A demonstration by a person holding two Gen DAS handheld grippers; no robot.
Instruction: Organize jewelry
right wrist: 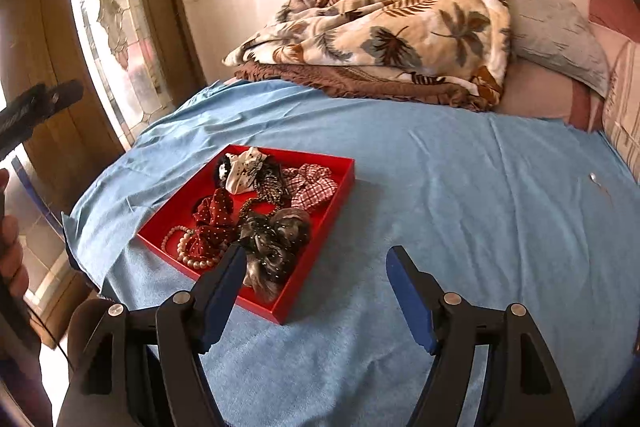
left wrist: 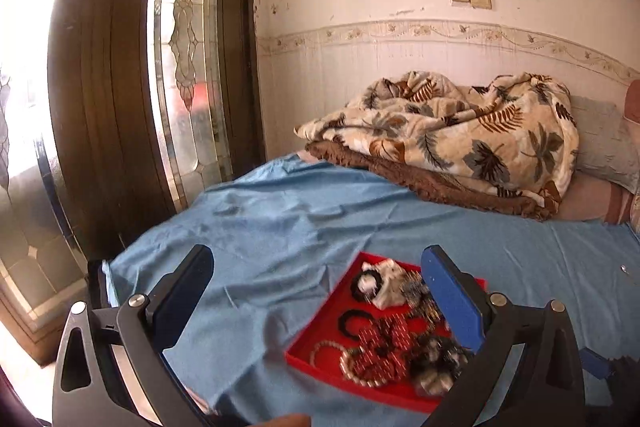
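Resting on a blue sheet (right wrist: pixel 440 187) spread over a bed, a shallow red tray (right wrist: pixel 340 183) holds the jewelry and hair pieces in one loose heap. A pearl bracelet (right wrist: pixel 192 255) lies at the near left corner of the tray, touching a dark red polka-dot bow (right wrist: pixel 212 223). Beside the bow sits a grey-brown dotted scrunchie (right wrist: pixel 276 239), and behind it a red checked scrunchie (right wrist: pixel 312 185) fills the far right corner. A white and black fabric piece (right wrist: pixel 240 171) lies at the far left corner. The right gripper (right wrist: pixel 316 287) hangs just above the sheet at the tray's near right edge, its jaws spread wide and holding nothing. The left gripper (left wrist: pixel 320 291) hovers over the tray's left side, also wide apart and empty, its blue pad in front of part of the heap. A leaf-patterned blanket (right wrist: pixel 400 39) is bunched at the far end of the bed, well apart from the tray.
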